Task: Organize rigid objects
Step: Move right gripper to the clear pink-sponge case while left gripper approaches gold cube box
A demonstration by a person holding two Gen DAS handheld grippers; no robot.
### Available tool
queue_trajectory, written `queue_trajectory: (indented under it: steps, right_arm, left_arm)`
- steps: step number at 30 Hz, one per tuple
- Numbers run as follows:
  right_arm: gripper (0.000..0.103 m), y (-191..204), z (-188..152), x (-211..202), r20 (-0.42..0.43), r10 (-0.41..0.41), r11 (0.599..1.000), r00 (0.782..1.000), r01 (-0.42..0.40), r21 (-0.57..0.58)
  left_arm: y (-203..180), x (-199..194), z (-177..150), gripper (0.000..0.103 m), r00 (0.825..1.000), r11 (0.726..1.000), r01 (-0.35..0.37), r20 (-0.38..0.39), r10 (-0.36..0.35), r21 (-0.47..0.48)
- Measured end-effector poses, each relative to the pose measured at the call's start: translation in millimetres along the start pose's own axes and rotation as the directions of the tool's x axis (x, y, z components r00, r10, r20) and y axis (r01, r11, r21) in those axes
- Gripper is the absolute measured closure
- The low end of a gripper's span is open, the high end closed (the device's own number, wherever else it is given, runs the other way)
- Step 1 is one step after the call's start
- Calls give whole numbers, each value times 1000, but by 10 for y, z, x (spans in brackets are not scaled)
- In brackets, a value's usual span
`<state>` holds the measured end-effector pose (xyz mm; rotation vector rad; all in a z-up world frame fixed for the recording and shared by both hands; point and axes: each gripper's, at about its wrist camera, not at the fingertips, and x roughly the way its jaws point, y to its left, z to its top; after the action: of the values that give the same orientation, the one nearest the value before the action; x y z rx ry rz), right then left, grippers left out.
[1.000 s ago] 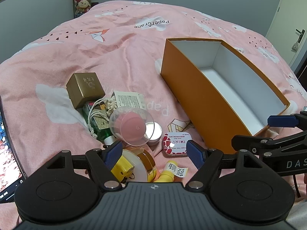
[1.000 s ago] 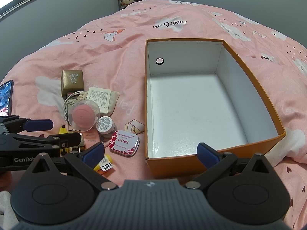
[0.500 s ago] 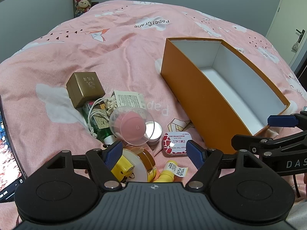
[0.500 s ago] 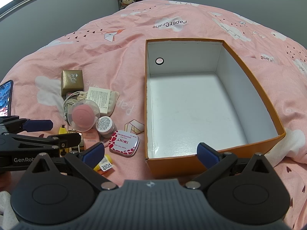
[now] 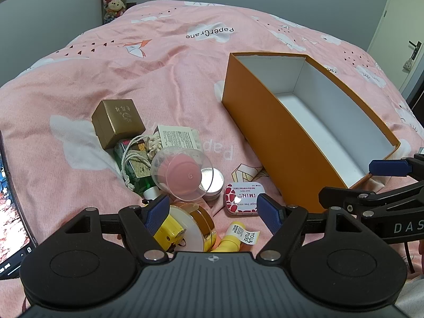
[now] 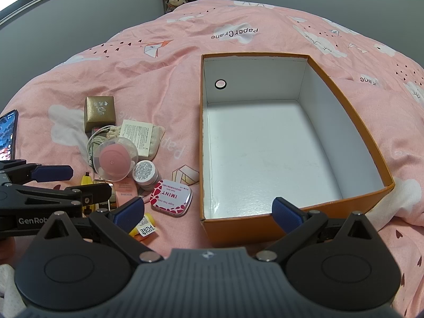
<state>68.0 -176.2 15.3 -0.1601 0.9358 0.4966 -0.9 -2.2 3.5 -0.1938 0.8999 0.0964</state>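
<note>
Just beyond the left gripper's (image 5: 213, 212) open fingers (image 5: 267, 213) lies the mint tin (image 5: 243, 198).

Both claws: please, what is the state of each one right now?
Left claw: open, holding nothing.
Right claw: open, holding nothing.

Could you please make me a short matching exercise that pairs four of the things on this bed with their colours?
Things:
1. open box
2. small square box
3. mint tin
4. tube with a label

Colours:
A. yellow
B. orange outside, white inside
C. red and white
D. gold

Pairs: 1-B, 2-D, 3-C, 4-A
</note>
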Motion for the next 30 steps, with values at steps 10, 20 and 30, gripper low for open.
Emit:
queue_trajectory:
  steps: [10, 20, 30]
  right_arm:
    - [2, 24, 2, 17, -6, 1, 1000, 1000, -1, -26]
    - [3, 219, 149, 66, -10, 22, 975, 1000, -23, -220]
    - [20, 521, 343, 312, -26, 51, 888, 998, -57, -456]
  left_arm:
    - [-17, -27, -7, 19, 1000, 1000, 14, 8, -14, 13]
    - [99, 13, 68, 24, 1000, 1000, 2, -12, -2, 10]
    - [385, 165, 87, 38, 997, 999, -2, -81, -1, -35]
